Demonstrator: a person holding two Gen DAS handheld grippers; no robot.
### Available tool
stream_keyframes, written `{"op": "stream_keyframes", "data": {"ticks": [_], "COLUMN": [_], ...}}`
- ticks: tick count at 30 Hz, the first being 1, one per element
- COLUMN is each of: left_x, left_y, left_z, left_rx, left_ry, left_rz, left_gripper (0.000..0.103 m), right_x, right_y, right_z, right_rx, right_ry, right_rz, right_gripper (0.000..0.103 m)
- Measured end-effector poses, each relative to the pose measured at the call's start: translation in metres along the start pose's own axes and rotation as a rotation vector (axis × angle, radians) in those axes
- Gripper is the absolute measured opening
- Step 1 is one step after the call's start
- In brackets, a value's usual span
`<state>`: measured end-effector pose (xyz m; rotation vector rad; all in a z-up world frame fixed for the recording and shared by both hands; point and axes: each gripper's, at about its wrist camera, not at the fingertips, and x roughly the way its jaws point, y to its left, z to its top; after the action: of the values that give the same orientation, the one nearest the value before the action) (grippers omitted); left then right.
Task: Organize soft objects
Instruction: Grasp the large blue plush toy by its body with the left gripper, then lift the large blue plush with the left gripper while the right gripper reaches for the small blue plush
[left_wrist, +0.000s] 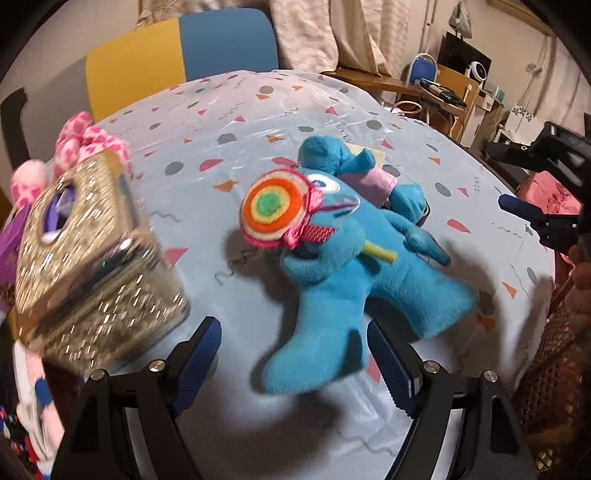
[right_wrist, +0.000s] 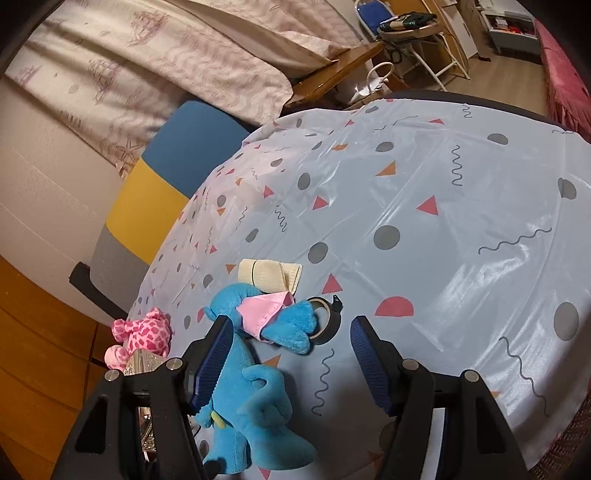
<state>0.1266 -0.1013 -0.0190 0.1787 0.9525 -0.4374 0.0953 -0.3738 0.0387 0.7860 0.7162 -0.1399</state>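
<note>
A blue plush toy (left_wrist: 343, 273) with a round rainbow lollipop (left_wrist: 275, 206) lies on the patterned tablecloth (left_wrist: 258, 110). My left gripper (left_wrist: 295, 365) is open, its jaws on either side of one plush leg, not touching it. In the right wrist view the same plush (right_wrist: 255, 391) lies under my open right gripper (right_wrist: 288, 362), partly between its jaws. A pink cloth piece (right_wrist: 262, 314) wraps the plush's upper part. The right gripper also shows at the right edge of the left wrist view (left_wrist: 539, 218).
A glittery gold box (left_wrist: 88, 258) stands at the table's left, with a pink spotted plush (left_wrist: 88, 140) behind it. A beige bandage roll (right_wrist: 269, 275) and a black tape roll (right_wrist: 325, 321) lie near the blue plush. A blue and yellow chair (left_wrist: 177, 55) stands behind the table.
</note>
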Motion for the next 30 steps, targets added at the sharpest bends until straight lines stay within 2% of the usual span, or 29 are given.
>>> {"op": "stream_keyframes", "data": {"ticks": [9,10,11,13,14,16,21,30], "left_x": [0.039,0.044,0.048,0.061,0.065,0.061,0.041,-0.004], "left_y": [-0.018,-0.019,-0.019,-0.017,-0.017,-0.022,-0.021,-0.006], "left_z": [0.021,0.022,0.023,0.021,0.018,0.013,-0.006,-0.076], "left_rx": [0.069,0.064,0.055,0.01,-0.009,0.022,0.044,0.059], "left_ry": [0.038,0.044,0.049,0.085,0.096,0.058,0.044,0.004], "left_rz": [-0.036,-0.044,-0.053,-0.094,-0.085,-0.037,-0.007,-0.028], "left_gripper": [0.08,0.072,0.057,0.042,0.041,0.04,0.039,0.04], "right_x": [0.007,0.008,0.008,0.009,0.01,0.011,0.012,0.013], "right_y": [0.005,0.005,0.006,0.007,0.008,0.009,0.008,0.003], "right_z": [-0.002,-0.002,-0.002,-0.002,-0.003,-0.003,-0.003,-0.002], "right_rx": [-0.029,-0.031,-0.036,-0.047,-0.052,-0.061,-0.058,-0.026], "right_ry": [0.033,0.035,0.037,0.04,0.042,0.046,0.049,0.06], "right_rz": [0.003,0.001,0.0,-0.004,-0.006,-0.011,-0.015,-0.024], "right_gripper": [0.068,0.068,0.068,0.068,0.068,0.068,0.068,0.068]}}
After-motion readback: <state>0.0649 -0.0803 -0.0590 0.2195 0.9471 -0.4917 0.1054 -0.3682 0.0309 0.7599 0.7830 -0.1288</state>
